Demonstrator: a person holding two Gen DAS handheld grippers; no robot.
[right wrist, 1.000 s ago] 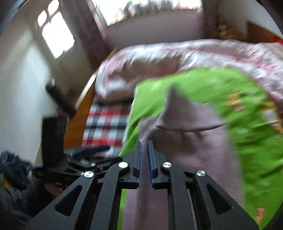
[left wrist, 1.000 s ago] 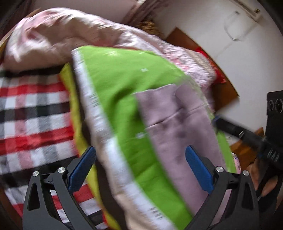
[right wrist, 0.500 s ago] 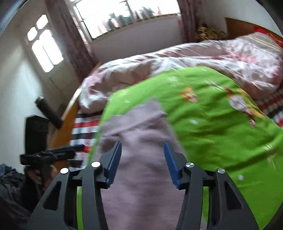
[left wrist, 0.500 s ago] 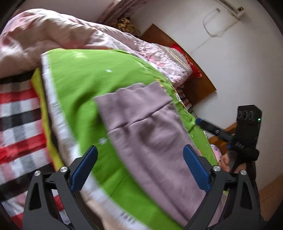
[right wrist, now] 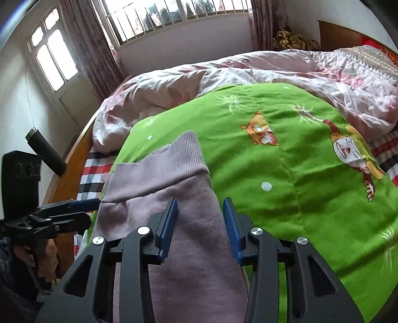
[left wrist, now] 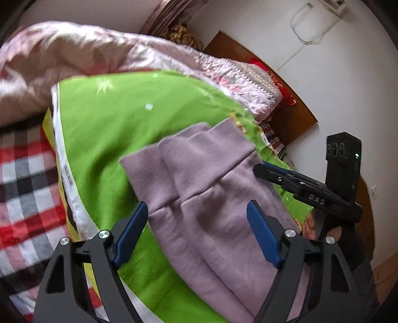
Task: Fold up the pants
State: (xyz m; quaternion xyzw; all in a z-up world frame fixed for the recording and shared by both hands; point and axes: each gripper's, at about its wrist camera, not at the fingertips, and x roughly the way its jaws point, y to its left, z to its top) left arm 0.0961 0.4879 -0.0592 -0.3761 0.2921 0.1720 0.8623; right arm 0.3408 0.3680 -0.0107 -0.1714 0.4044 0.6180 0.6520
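Mauve pants (left wrist: 206, 198) lie flat on a green cartoon blanket (left wrist: 104, 129), their ribbed waistband (right wrist: 159, 171) at the far end. My left gripper (left wrist: 197, 205) hovers over the pants below the waistband; its wide jaws are closing, and the pads do not press the cloth. My right gripper (right wrist: 201, 201) straddles the right edge of the pants (right wrist: 189, 248). Its jaws stand narrower and are closing, with fabric between them but not pinched. Each gripper shows in the other's view: the right gripper (left wrist: 258, 169) at the pants' right edge, the left gripper (right wrist: 92, 211) at their left edge.
A crumpled pink floral quilt (right wrist: 248, 72) is heaped beyond the green blanket (right wrist: 286, 174). A red, black and white plaid sheet (left wrist: 24, 186) covers the bed to the left. A wooden bed rail (right wrist: 67, 174) and headboard (left wrist: 286, 124) border it. Windows (right wrist: 174, 15) fill the far wall.
The right jaws, shut a second ago with the waistband raised, have parted, and the waistband now lies flat. The left jaws have narrowed. Both grippers have shifted along the pants.
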